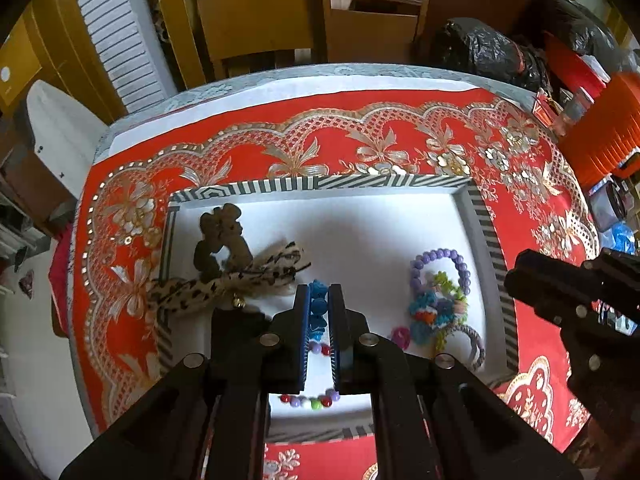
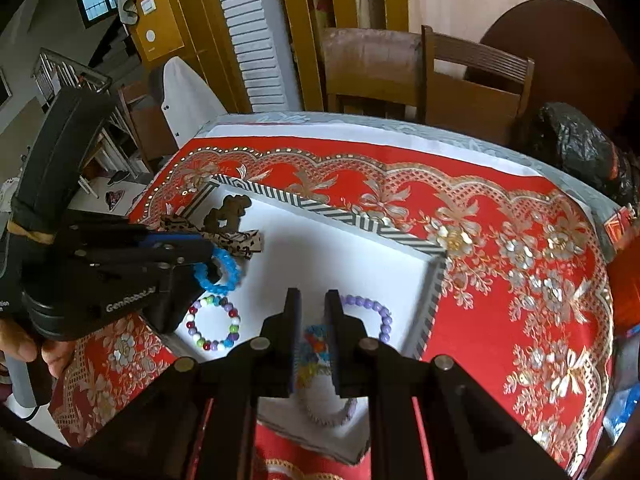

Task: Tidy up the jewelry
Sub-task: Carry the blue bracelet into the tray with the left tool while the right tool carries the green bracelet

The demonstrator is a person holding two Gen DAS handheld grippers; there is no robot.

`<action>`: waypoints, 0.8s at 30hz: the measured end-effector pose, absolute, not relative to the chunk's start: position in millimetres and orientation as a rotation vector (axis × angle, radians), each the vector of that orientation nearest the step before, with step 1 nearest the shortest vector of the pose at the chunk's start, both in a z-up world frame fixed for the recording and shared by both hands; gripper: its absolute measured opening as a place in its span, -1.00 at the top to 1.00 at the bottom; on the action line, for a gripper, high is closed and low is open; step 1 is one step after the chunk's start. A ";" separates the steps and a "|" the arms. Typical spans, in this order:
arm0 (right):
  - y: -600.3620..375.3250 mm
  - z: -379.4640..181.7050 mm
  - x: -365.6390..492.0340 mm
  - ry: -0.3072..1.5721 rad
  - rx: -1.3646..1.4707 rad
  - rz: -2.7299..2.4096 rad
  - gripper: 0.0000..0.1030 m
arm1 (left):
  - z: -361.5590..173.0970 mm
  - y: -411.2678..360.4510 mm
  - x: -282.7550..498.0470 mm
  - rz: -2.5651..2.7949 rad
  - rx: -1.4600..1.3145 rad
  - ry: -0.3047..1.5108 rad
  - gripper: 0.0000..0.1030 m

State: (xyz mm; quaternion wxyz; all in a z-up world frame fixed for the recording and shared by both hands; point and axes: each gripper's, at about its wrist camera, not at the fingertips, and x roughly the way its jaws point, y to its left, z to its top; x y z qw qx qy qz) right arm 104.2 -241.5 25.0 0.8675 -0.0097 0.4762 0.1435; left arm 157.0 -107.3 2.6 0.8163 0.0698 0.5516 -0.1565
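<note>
The left hand-held gripper (image 1: 319, 312) is clamped on a blue bracelet (image 2: 218, 274) of knobbly beads, holding it just above the white floor of a shallow tray (image 1: 490, 236) with a black-and-white striped rim. The tray sits on a desk covered by a red cloth (image 1: 248, 118) patterned in gold and silver flowers. Under the held bracelet lies a multicoloured bead bracelet (image 2: 214, 328) flat on the tray floor, near the front edge. In the far left corner of the tray a brown scrunchie (image 1: 220, 236) rests against a leopard-print fabric band (image 1: 224, 286), whose end drapes over the tray's left rim. The right hand-held gripper (image 2: 313, 312) hovers over the right side of the tray with its jaws nearly together, and nothing is visibly pinched between the tips. Below it sit a purple bead bracelet (image 2: 378, 314), a tangle of colourful bracelets (image 1: 436, 312) and a grey braided band (image 1: 476, 344), all close together by the right rim. A person's hand (image 2: 24, 350) grips the left tool's handle at the edge of the desk. Wooden chairs (image 2: 472, 92) stand behind the desk, and black plastic bags (image 1: 488, 50) lie at its far right corner.
</note>
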 end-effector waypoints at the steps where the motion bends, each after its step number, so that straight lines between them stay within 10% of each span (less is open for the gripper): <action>1: -241.5 23.7 104.9 0.998 -0.021 0.299 0.77 | 1.0 -107.2 160.5 -0.333 0.146 1.180 1.00; 9: -274.6 9.5 116.4 1.032 0.045 0.232 0.76 | -15.5 -110.7 182.1 -0.346 0.110 1.222 1.00; 24: -295.0 -13.2 84.3 1.078 0.212 0.197 0.15 | -66.4 -107.3 204.7 -0.343 -0.018 1.351 1.00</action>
